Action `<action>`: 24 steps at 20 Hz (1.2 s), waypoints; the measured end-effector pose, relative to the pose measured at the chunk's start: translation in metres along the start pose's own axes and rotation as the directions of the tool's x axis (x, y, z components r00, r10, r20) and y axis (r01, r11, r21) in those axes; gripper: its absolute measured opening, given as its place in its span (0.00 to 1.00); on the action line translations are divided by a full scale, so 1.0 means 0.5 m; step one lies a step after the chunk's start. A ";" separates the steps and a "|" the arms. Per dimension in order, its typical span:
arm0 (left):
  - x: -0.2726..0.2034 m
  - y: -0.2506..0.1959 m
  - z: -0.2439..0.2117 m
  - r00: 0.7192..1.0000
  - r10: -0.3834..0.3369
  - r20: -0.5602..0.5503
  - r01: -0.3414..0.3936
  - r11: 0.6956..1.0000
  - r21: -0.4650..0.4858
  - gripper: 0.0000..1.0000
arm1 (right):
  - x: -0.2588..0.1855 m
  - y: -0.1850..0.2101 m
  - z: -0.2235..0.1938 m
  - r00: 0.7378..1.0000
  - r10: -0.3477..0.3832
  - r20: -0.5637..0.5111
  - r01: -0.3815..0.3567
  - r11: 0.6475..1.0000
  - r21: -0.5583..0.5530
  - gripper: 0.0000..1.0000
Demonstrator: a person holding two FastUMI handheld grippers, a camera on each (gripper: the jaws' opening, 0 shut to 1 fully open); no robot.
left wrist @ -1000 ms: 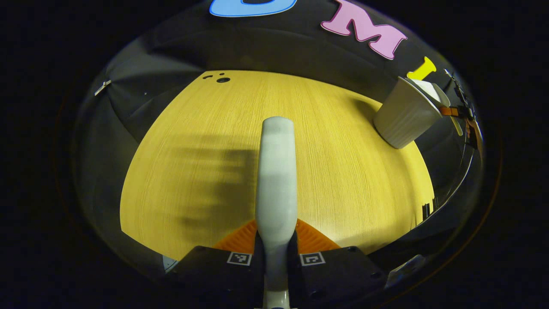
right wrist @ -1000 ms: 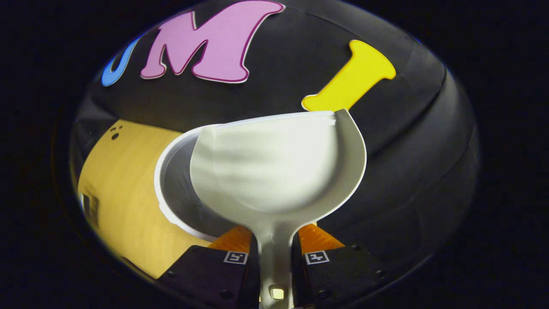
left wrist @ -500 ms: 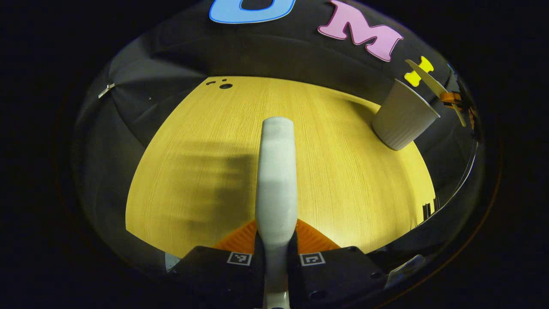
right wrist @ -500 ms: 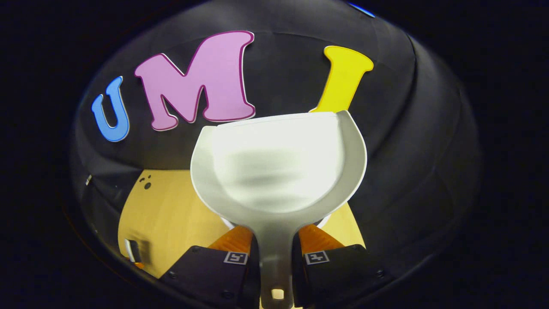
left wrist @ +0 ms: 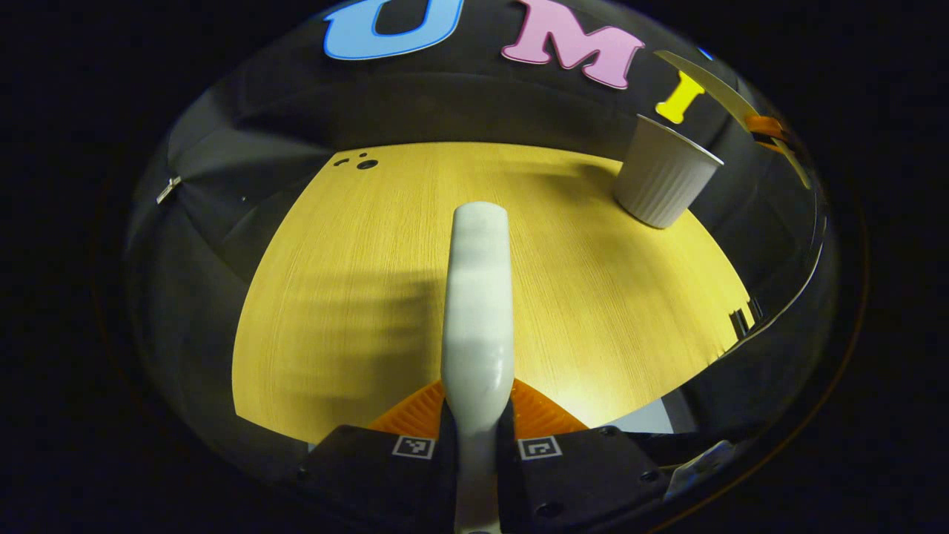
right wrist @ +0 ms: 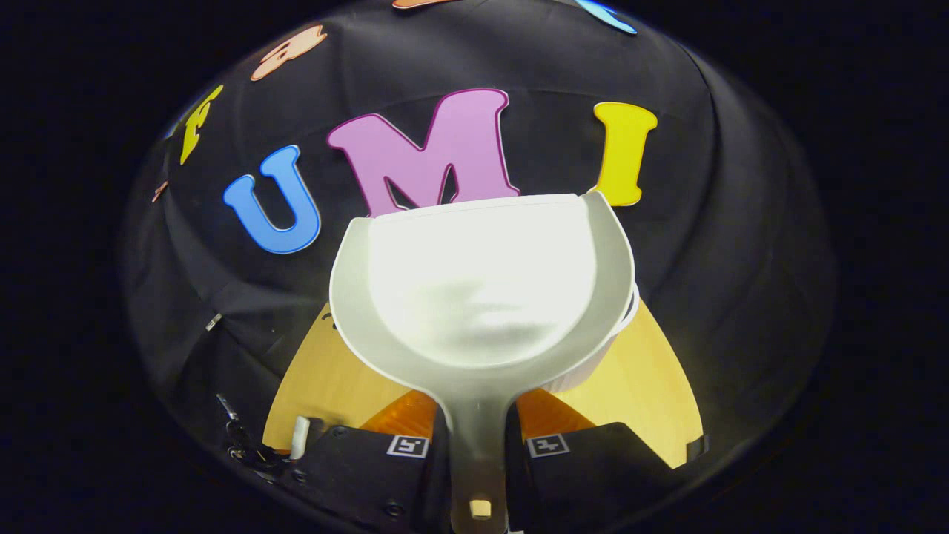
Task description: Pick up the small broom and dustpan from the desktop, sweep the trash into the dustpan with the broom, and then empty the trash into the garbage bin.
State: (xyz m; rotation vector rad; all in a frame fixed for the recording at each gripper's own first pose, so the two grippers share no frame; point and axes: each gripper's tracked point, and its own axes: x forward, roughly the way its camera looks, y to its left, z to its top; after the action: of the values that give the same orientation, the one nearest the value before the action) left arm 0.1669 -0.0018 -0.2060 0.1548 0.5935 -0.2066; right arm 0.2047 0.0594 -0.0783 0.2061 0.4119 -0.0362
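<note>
Left gripper view: no readable brand or label is seen on any item; the left gripper [left wrist: 477,434] is clamped on the pale broom handle [left wrist: 478,297], which is held above the wooden desktop [left wrist: 356,282] at frame centre. A ribbed white garbage bin [left wrist: 662,182] is seen upright at the upper right, with the dustpan edge [left wrist: 730,93] beyond it. In the right gripper view, the right gripper [right wrist: 478,437] is closed on the dustpan [right wrist: 482,285] handle, and the pan is held at centre, partly hiding the bin rim [right wrist: 600,356] behind.
</note>
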 end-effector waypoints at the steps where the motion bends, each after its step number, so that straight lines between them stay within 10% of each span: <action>1: -0.003 0.006 -0.009 1.000 0.016 0.004 -0.016 0.999 0.042 0.27 | -0.006 0.024 -0.036 1.000 0.006 -0.019 -0.006 1.000 -0.001 0.33; 8: -0.007 -0.023 -0.048 0.999 -0.033 0.023 0.031 0.998 0.056 0.27 | -0.022 0.172 -0.275 0.983 0.094 -0.158 -0.088 0.995 0.047 0.29; 24: 0.114 0.009 -0.034 0.996 0.035 -0.087 -0.040 0.998 -0.048 0.27 | 0.153 0.111 -0.652 0.890 0.009 -0.456 0.012 0.999 0.043 0.29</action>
State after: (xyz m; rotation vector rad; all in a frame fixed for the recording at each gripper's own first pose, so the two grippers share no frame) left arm 0.2048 -0.0022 -0.2517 0.1276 0.6804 -0.1493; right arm 0.1507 0.1814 -0.3903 0.2594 0.8834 0.0020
